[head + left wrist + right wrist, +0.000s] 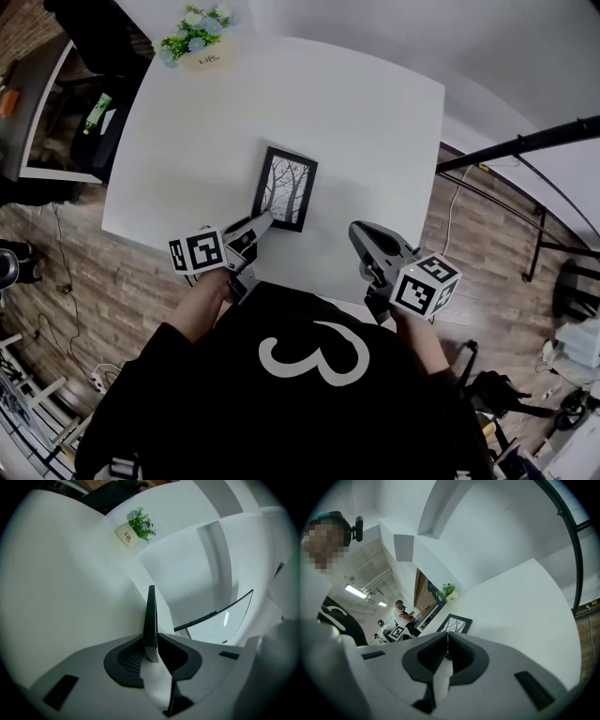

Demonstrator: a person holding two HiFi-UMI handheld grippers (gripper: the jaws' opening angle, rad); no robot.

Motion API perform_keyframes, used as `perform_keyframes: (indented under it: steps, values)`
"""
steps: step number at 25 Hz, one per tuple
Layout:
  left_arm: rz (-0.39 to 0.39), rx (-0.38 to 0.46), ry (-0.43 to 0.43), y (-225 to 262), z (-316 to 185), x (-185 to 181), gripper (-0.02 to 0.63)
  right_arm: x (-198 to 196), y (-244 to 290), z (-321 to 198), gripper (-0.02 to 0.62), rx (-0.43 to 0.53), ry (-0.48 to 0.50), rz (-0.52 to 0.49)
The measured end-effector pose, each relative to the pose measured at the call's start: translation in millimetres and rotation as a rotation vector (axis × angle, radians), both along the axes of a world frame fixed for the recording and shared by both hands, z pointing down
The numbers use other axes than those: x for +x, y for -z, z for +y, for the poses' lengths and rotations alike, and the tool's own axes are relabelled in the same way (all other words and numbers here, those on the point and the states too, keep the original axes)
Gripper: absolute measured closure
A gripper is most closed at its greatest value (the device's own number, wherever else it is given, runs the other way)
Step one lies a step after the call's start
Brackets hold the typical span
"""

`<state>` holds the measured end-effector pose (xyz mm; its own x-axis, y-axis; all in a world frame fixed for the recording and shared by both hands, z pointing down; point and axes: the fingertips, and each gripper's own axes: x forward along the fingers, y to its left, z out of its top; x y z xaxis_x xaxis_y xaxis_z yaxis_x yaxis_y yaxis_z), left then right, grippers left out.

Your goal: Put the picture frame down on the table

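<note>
Near the 6 o'clock edge of the table [375,122] the frame [285,188] lies flat or nearly so, one corner clamped in the left gripper [262,220]. If that gripper draws back toward 6 before its jaws part, the frame could slide off; the right gripper [359,232], at 4 o'clock, is clenched on nothing.

The picture frame [286,187] lay on the table [375,112], toward the person's side and near its middle. The left gripper [258,223] sat at the frame's near left corner, with its 2 jaws clamped on the frame's edge. The right gripper [361,239] was to the right of the frame and apart from it, jaws together, over the table's near edge. A potted plant [197,37] stood at the far left corner. A rack [525,145] stood right of the table.
</note>
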<state>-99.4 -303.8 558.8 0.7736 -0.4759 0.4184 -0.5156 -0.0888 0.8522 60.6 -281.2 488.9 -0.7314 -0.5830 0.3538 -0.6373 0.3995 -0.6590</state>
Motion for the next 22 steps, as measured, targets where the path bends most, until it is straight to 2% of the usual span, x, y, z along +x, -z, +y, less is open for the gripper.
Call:
perform_keyframes:
  steps: [4,12,22]
  values:
    - [-0.077,0.028,-0.033,-5.1,1.2,0.6,0.493,-0.2,-1.4,1.0,0.572,0.000,-0.003,-0.008]
    - [-0.150,0.047,-0.041,-9.9,1.5,-1.8,0.396,-0.1,-3.4,5.7,0.572,-0.006,-0.013,-0.017]
    - [-0.369,0.116,-0.099,-17.1,5.5,-8.4,0.337,-1.1,-0.4,14.6,0.572,-0.016,-0.015,-0.024]
